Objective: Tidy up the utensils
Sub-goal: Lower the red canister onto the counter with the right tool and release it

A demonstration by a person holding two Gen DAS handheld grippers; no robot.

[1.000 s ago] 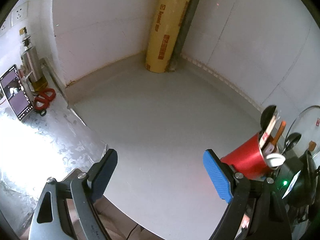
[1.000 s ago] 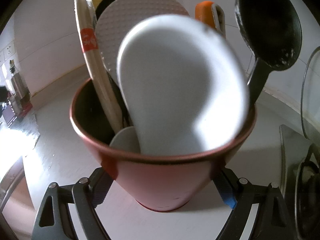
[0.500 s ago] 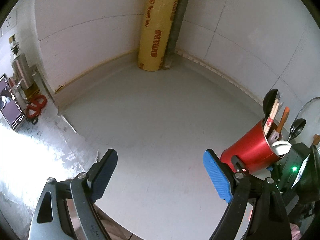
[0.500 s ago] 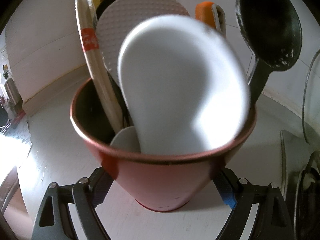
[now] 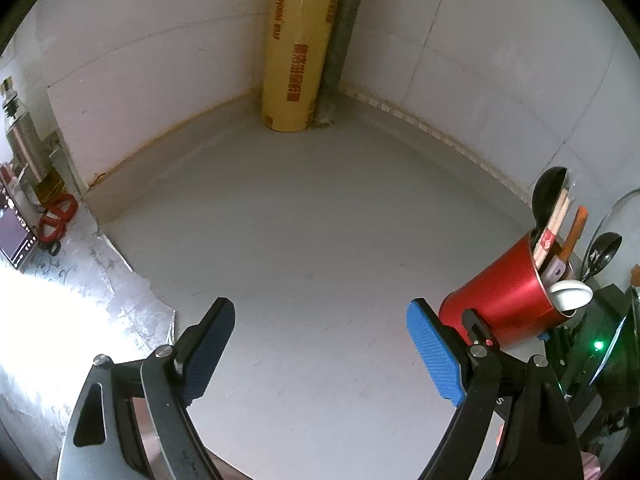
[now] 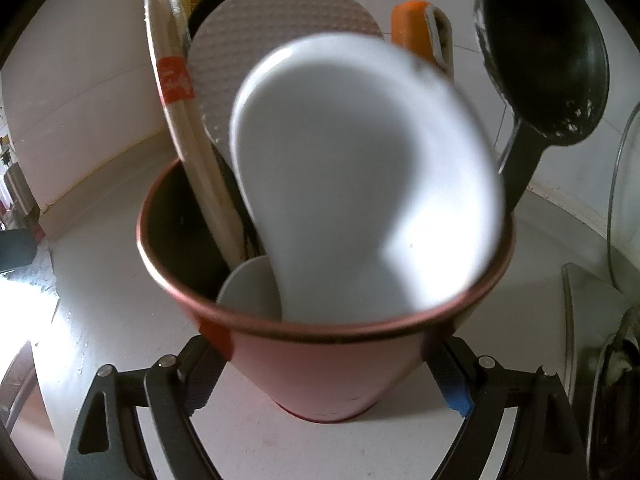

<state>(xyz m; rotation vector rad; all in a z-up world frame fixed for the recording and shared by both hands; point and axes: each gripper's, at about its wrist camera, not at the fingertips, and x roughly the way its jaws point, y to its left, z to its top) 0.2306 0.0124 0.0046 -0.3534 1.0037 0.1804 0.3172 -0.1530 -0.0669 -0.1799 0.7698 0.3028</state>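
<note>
A red cup [image 6: 320, 376] stands on the grey counter [image 5: 304, 240], packed with utensils. Nearest the camera in it is a white ceramic spoon [image 6: 360, 184]. Behind that are a dotted white rice paddle [image 6: 280, 20], wrapped chopsticks [image 6: 176, 80], an orange-handled tool [image 6: 416, 28] and a black spoon [image 6: 540, 52]. My right gripper [image 6: 324, 360] is shut on the cup, one pad on each side of its lower wall. My left gripper [image 5: 320, 320] hangs open over bare counter, nothing between its blue pads. The red cup [image 5: 496, 304] is just to its right.
A yellow roll of wrap [image 5: 300, 48] stands in the wall corner. At the far left are red scissors [image 5: 56, 216], a phone [image 5: 12, 232] and a metal bottle [image 5: 20, 136] on a foil-covered surface [image 5: 60, 320]. A glass lid [image 6: 624, 200] leans at the right.
The left gripper's view has shifted: the cup now looks smaller and lower at the right, and the phone has slid toward the left edge. The right gripper and cup have stayed still.
</note>
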